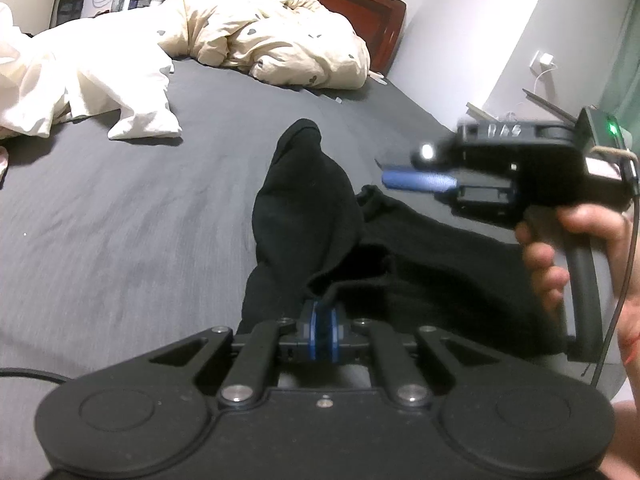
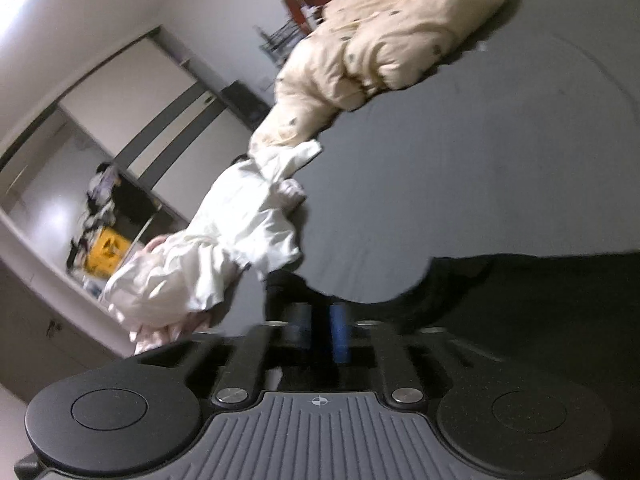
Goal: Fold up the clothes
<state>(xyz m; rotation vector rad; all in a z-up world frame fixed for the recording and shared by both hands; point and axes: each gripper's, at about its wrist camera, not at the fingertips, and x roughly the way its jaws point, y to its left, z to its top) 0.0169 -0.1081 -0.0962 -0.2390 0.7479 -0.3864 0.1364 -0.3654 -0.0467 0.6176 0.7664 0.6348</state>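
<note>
The black garment is spread on the grey bed, directly ahead of the left gripper, whose jaws are clamped together on a fold of its near edge. The right gripper is held in a hand above the garment's right side, its jaws apart with nothing between them. A white garment and a beige duvet are seen well beyond, to the left.

Home bedroom: bed, crumpled duvet, wooden headboard
</note>
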